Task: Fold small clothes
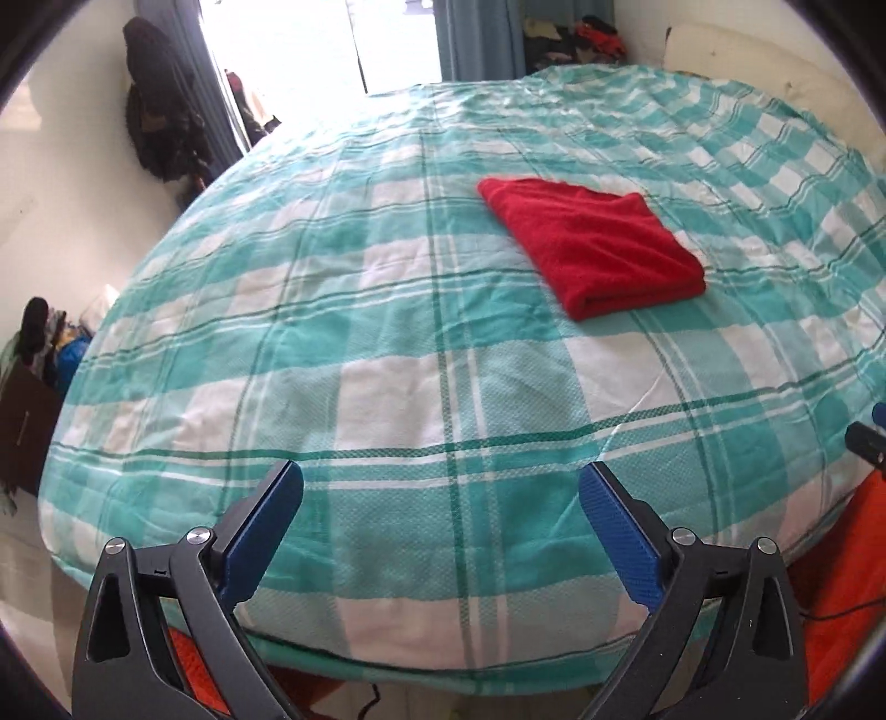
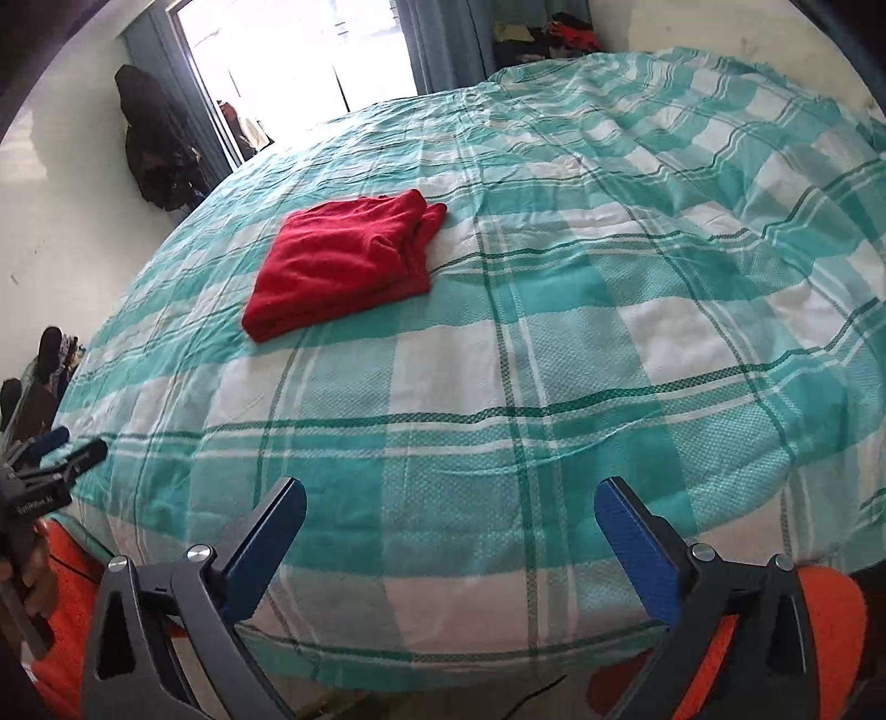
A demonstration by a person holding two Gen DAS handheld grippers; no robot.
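Left gripper: the left gripper (image 1: 440,493) hangs over the near edge of the bed, its blue fingers (image 1: 609,520) spread wide with nothing between them but checked cloth below.
Right gripper: the right gripper (image 2: 449,507) sits the same way over the near edge, fingers (image 2: 637,531) wide apart and gripping nothing.
Neighbour: in the right wrist view the left gripper shows at the far left edge, a hand (image 2: 33,587) wrapped round its handle.
Bed: a bedspread (image 1: 387,354) in teal and white checks, a little wrinkled, covers the whole top.
Red garment: a red cloth (image 1: 592,249) lies folded into a flat rectangle on the bedspread, well apart from both grippers, towards the far half of the bed.
Beyond: a bright doorway (image 1: 315,39) with blue curtains (image 1: 476,39); dark clothes (image 1: 160,111) hang on the left wall.
Below: orange fabric (image 2: 830,637) shows under the near edge.
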